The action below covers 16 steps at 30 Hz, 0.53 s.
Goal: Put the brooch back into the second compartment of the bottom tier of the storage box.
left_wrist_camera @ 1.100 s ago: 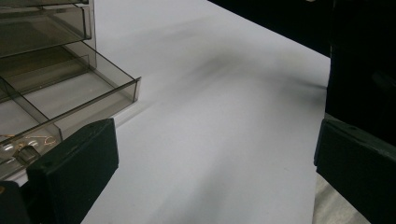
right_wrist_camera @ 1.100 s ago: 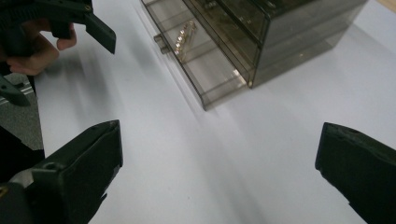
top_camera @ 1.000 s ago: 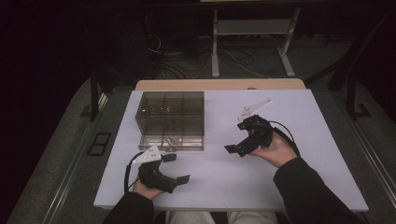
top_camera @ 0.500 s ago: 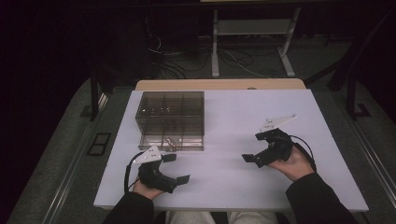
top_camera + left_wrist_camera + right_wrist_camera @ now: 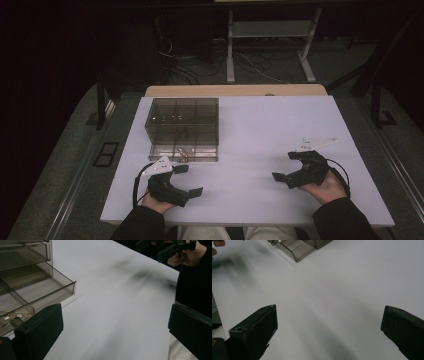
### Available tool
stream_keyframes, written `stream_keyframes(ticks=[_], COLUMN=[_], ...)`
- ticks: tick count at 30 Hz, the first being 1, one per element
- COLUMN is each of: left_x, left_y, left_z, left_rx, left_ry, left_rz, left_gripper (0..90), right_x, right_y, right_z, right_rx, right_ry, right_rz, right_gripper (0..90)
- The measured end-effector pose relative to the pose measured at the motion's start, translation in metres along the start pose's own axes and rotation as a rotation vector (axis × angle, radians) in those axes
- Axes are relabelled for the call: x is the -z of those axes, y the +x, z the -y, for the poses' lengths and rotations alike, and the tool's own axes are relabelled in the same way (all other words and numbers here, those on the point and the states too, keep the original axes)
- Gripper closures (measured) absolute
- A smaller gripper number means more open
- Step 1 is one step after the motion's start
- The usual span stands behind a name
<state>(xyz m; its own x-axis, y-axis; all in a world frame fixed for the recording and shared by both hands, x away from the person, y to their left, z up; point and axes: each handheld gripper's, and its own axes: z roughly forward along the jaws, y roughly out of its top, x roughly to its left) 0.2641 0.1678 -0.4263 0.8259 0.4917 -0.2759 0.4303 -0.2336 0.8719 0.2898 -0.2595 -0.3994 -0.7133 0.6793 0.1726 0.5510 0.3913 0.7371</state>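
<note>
A smoky clear drawer box (image 5: pixel 182 122) stands on the white table (image 5: pixel 265 125) at the left of centre. Its bottom drawer (image 5: pixel 184 151) is pulled out toward me, and the left gripper view shows small gold and pearly items (image 5: pixel 13 318) in the drawer (image 5: pixel 45 287). My left gripper (image 5: pixel 189 180) rests open just in front of that drawer, nothing between its jaws (image 5: pixel 115 335). My right gripper (image 5: pixel 285 166) sits open near the front right of the table, over bare tabletop (image 5: pixel 329 335). The box's drawer corner (image 5: pixel 298 248) lies far off in the right gripper view.
A wooden strip (image 5: pixel 235 90) runs along the table's far edge. Beyond it stand a metal stand (image 5: pixel 270 40) and loose cables on a dark floor. The right hand with its gripper (image 5: pixel 175 248) appears at the top right of the left gripper view.
My right gripper has moved away from beside the box, to the right and back toward the table's front edge. The left gripper has stayed put.
</note>
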Motion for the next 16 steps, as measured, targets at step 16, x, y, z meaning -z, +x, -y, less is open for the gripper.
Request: stream_keyframes(ticks=[16], left_x=[0.000], left_y=[0.000], left_z=[0.000], left_rx=[-0.001], left_ry=[-0.004], left_rz=[0.000], left_gripper=[0.0], right_x=[0.018], right_y=[-0.005], right_z=[0.032], right_rx=[-0.071], right_ry=[-0.057], right_rz=[0.038], right_gripper=[0.4])
